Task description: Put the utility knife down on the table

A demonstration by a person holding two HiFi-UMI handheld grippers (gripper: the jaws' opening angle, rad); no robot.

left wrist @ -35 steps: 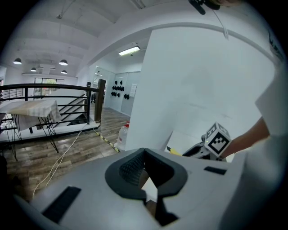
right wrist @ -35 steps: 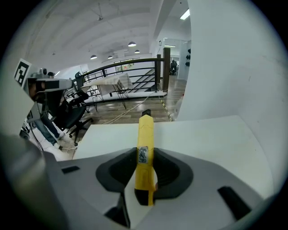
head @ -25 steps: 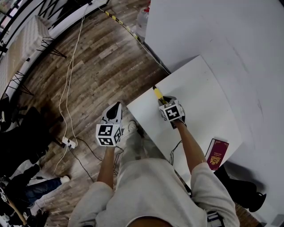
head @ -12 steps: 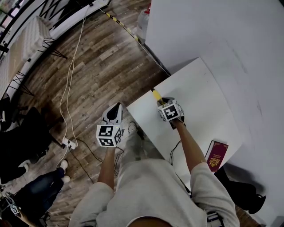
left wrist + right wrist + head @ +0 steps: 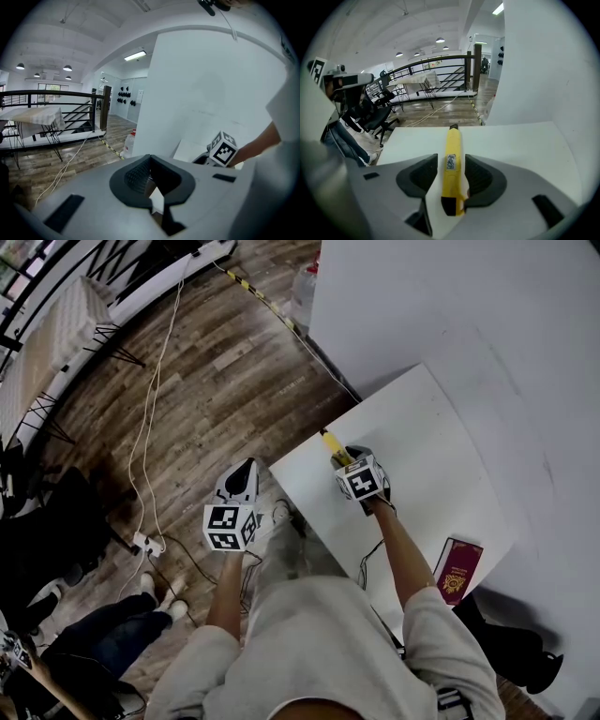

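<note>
**A:** Two grippers. How do the jaws stand?

**B:** The right gripper (image 5: 451, 165) has its jaws wide, and they have just been opening. The knife (image 5: 452, 152) lies lengthwise in the gap between them.

**A:** Do the pads press on it?

**B:** No. Table shows between the left pad (image 5: 423, 174) and the yellow body. The right pad comes very near the knife's black rear end, and I cannot tell whether it touches there.

**A:** Where is the knife, then?

**B:** Flat on the white table (image 5: 515, 140), with its dark tip pointing away from the gripper. In the head view it lies near the table's edge, on the person's left side. The gripper is tilted down over its rear end.

**A:** And the left gripper (image 5: 150, 160)?

**B:** Its jaws are together, the tips meeting with nothing between them. It hangs off the table, over the wooden floor (image 5: 216, 381), well apart from the knife.

**A:** Anything else on the table?

**B:** A red booklet (image 5: 457, 568) near the edge closest to the person, beside the right forearm.
</note>
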